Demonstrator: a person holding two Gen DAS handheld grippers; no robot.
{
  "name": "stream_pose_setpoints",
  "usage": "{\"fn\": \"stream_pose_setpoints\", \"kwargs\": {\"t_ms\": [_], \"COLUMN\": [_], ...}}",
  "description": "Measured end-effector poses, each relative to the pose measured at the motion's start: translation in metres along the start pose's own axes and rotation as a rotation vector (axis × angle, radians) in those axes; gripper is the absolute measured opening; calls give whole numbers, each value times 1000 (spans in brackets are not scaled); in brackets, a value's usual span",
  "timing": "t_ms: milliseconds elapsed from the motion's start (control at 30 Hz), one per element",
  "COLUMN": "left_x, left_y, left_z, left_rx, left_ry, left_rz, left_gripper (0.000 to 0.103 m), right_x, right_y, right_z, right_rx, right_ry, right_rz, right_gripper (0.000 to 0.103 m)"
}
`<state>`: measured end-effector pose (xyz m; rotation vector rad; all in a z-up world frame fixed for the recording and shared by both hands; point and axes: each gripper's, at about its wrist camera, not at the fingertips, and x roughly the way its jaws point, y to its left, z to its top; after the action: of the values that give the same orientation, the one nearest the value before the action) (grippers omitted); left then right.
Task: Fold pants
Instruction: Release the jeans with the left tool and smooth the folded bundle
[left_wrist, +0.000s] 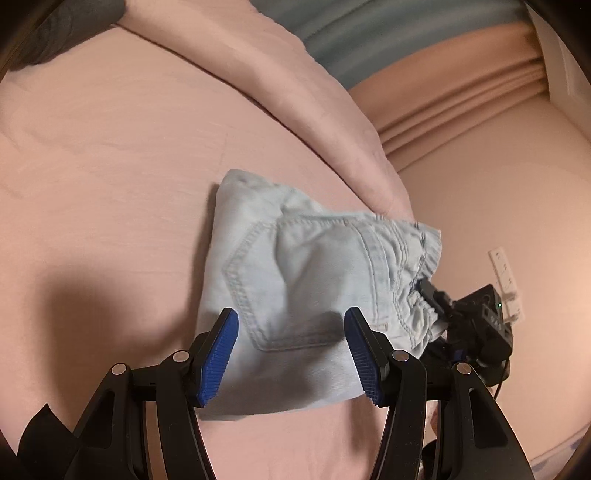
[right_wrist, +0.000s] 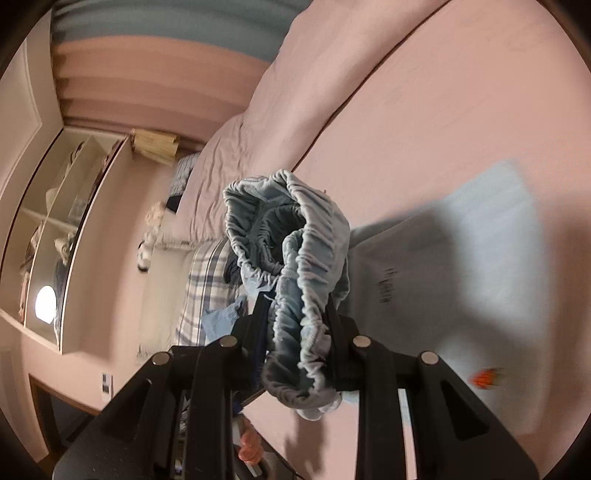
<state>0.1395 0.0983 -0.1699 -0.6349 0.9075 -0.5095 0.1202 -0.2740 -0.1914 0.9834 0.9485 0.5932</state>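
Pants on pink bed, mostly folded, pocket side up. Left gripper spread above near edge, holding nothing. Right gripper pinching gathered waistband, lifted at right. Left to do: lay waistband flat, square up.

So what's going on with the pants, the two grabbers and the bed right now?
Pants: folded small, lying on the bed, waistband end lifted.
Waistband: bunched up, pinched in the right grabber.
Left grabber: open, above the pants, holding nothing.
Right grabber: shut on the waistband.
Bed sheet: spread flat, mostly smooth.
Pink blanket: pushed aside in a heap.
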Motion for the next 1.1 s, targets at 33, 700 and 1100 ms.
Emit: {"fn": "stream_pose_setpoints", "kwargs": {"t_ms": [33, 700, 1100], "left_x": [4, 30, 88], "left_y": [-2, -28, -67], "left_z": [0, -15, -45], "left_rx": [3, 216, 514], "left_ry": [4, 60, 78], "left_rz": [7, 290, 471], "left_gripper": [58, 59, 79], "right_x": [-5, -70, 34], "right_y": [-6, -84, 60], "right_z": [0, -10, -2], "right_rx": [9, 214, -416], "right_ry": [-10, -116, 7], "right_rz": [-5, -271, -424], "right_gripper": [26, 56, 44]}}
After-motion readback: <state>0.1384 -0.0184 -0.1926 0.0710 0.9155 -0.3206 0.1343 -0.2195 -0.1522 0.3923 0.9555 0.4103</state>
